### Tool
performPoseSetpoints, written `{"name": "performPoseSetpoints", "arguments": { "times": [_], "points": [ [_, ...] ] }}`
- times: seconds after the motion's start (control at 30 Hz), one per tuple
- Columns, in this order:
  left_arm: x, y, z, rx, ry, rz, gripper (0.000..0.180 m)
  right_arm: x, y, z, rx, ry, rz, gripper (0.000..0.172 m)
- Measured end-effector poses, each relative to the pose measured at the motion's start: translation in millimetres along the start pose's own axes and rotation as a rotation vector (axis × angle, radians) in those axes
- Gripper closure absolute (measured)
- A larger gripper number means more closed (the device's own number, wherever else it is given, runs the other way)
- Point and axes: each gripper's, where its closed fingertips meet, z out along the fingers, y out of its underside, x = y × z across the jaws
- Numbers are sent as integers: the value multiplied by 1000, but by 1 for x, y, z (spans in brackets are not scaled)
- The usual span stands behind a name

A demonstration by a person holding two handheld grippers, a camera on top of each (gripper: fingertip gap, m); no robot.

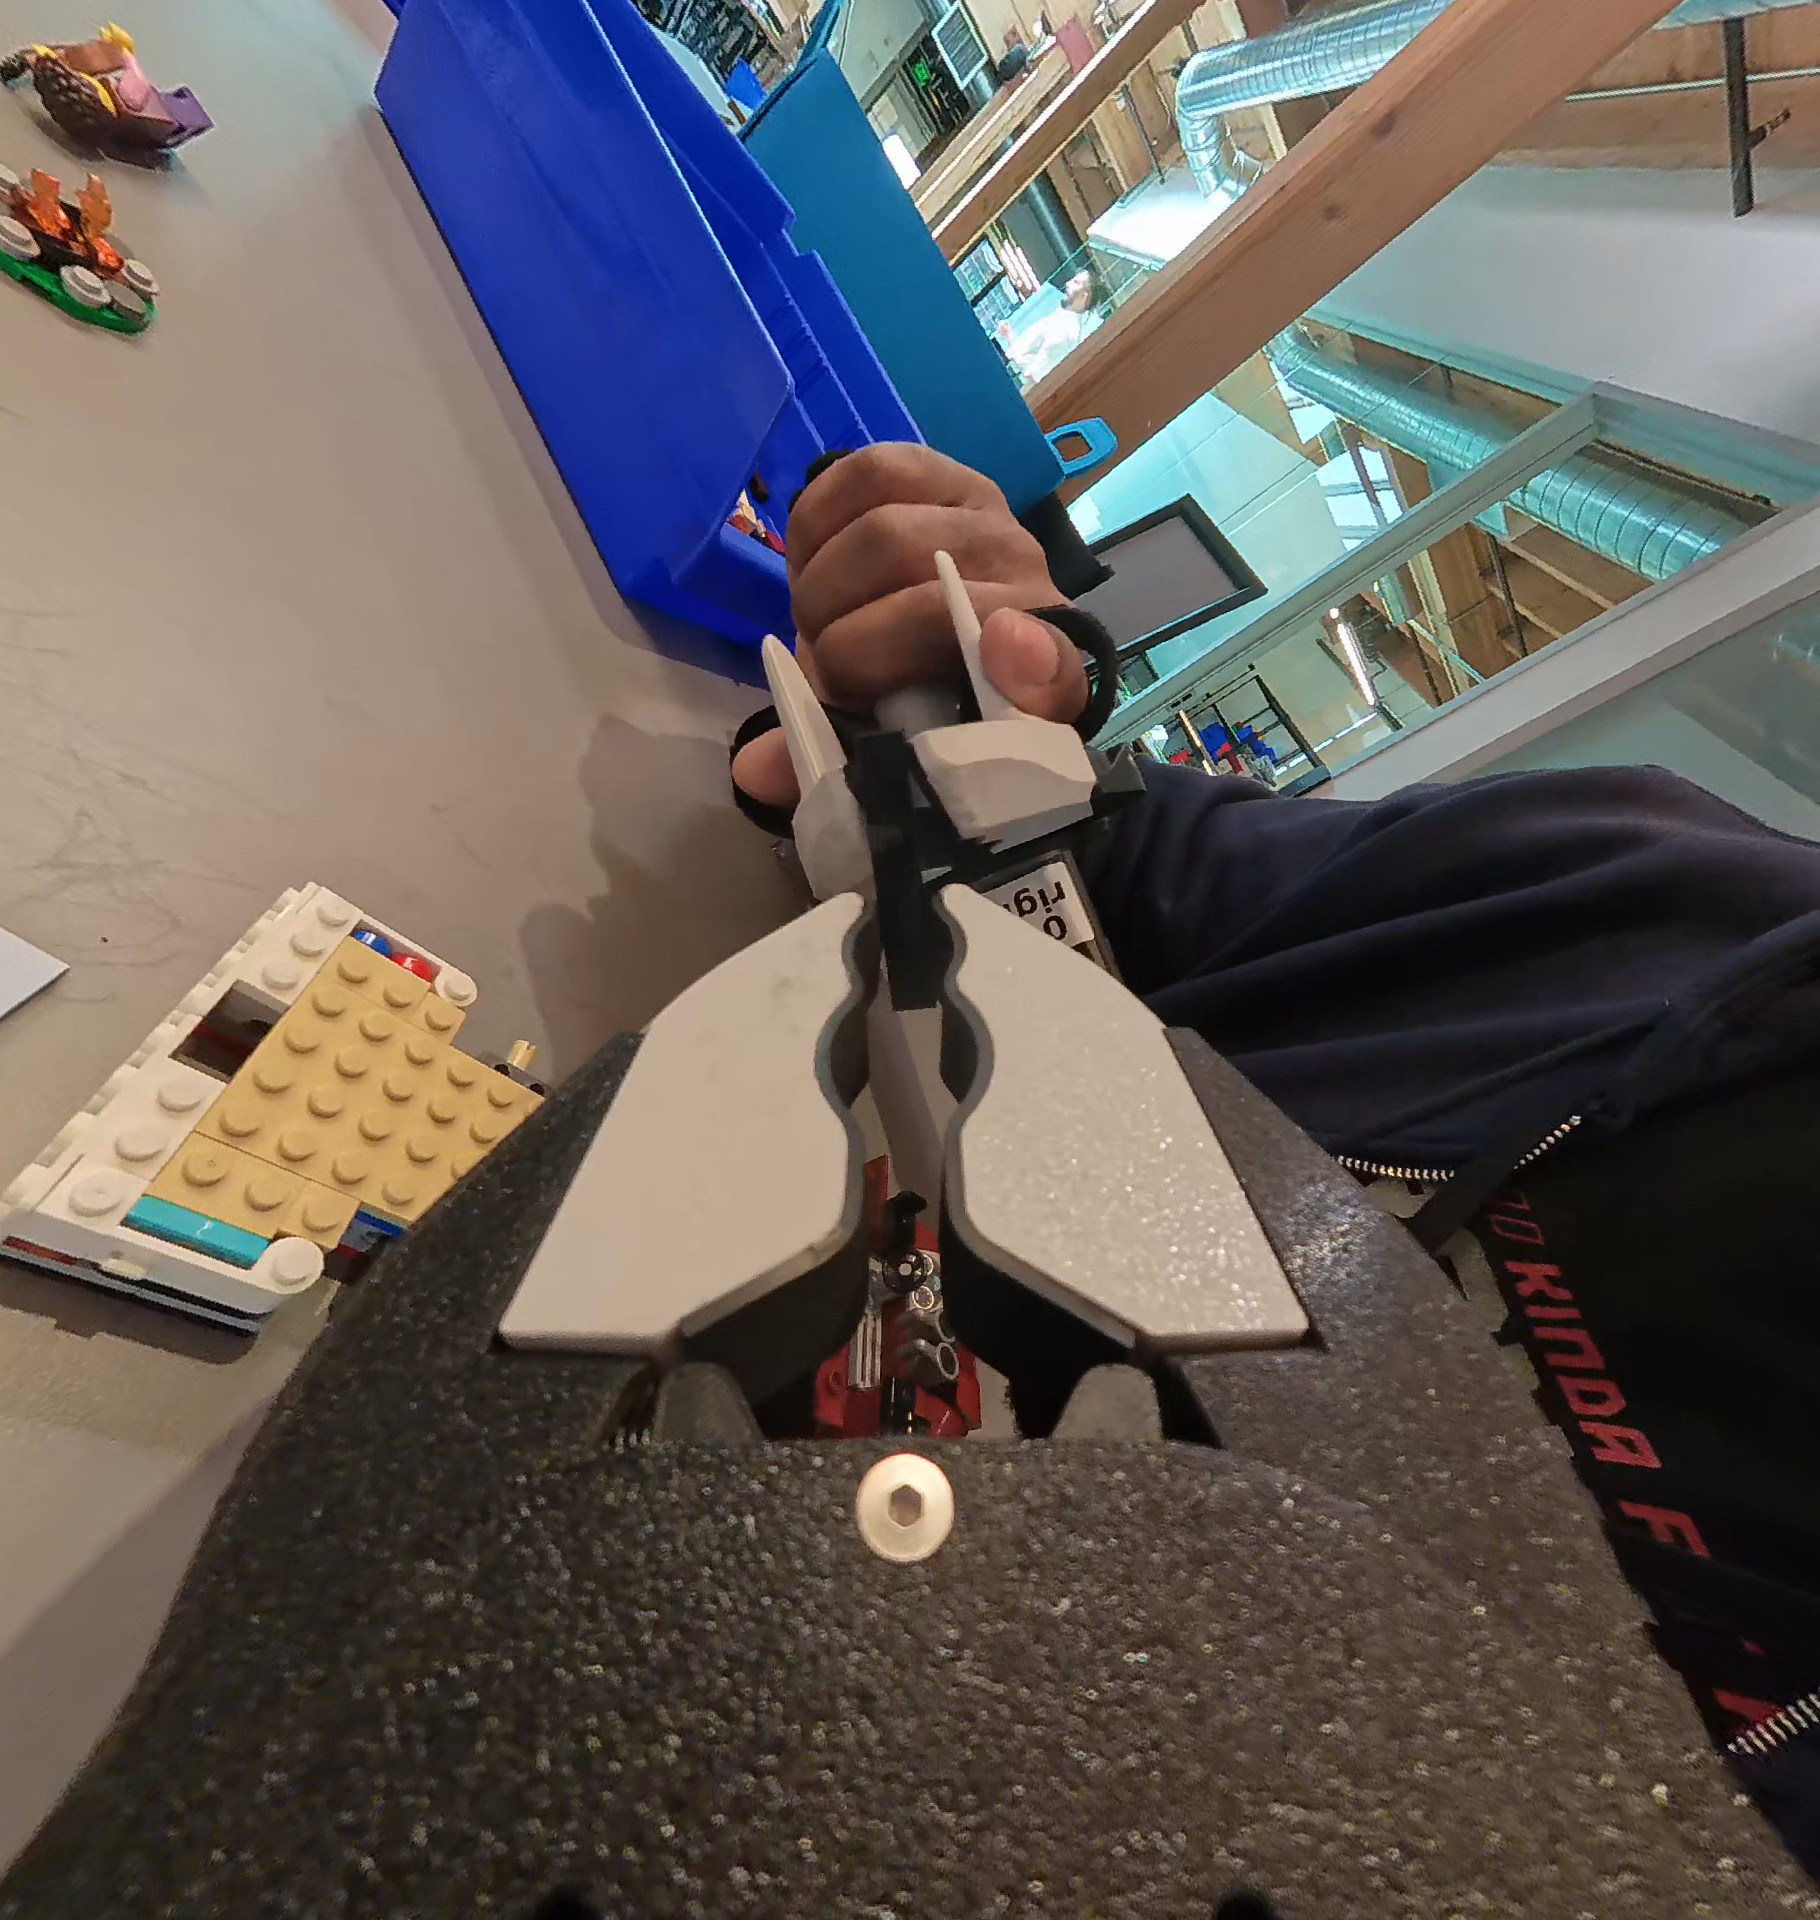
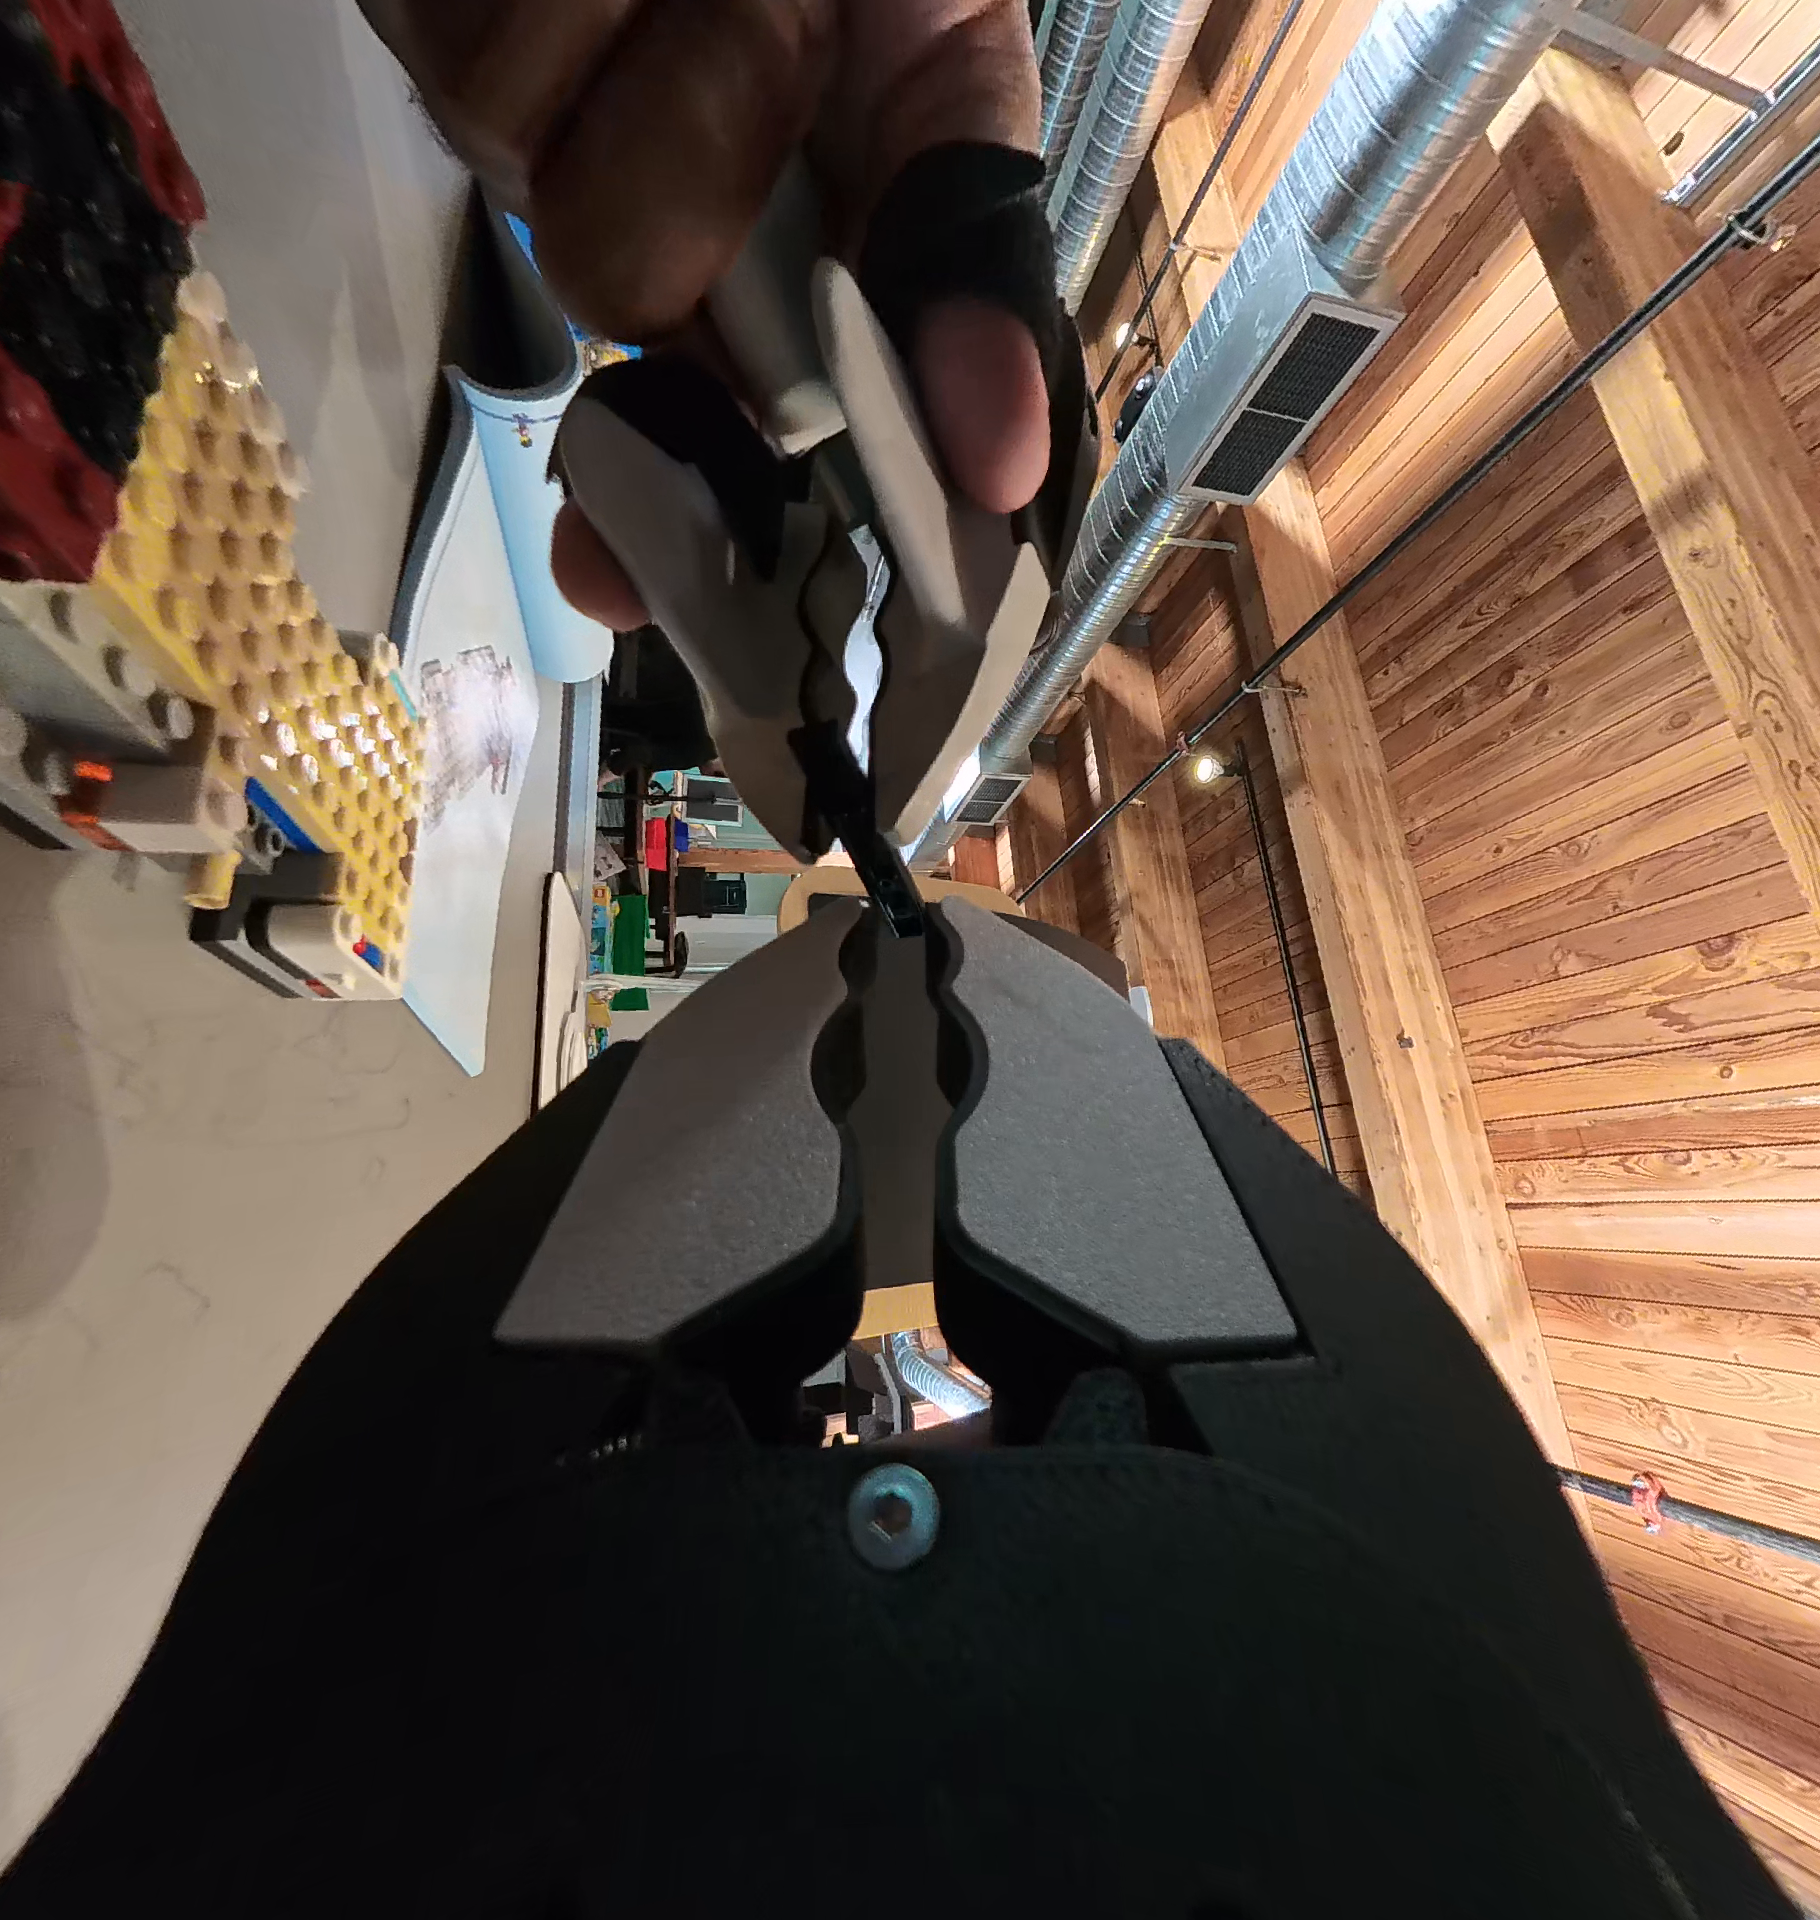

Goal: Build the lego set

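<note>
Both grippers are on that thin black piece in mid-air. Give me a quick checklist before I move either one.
1. Left gripper closed on the black piece: ok.
2. Right gripper closed on its other end: ok.
3. Piece clear of the table: ok.
4. Brick model apart from both grippers: ok.
5. Blue bin clear of the grippers: ok.
6. Firmness of either grip: cannot tell.

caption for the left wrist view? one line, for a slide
Both grippers pinch one thin black brick piece end to end above a grey table, beside a tan-and-white brick build.
</note>
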Motion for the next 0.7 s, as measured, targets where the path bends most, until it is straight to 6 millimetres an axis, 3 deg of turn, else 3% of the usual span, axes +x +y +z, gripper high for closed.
{"name": "performPoseSetpoints", "arguments": {
  "times": [0.53, 0.7],
  "points": [
    [3, 0, -1, 1, 7, 44, 172, 5, -1, -3, 6, 15, 30, 164],
    [-2, -3, -3, 21, -17, 46, 173, 7, 13, -5, -52, -17, 91, 156]
  ]
}}
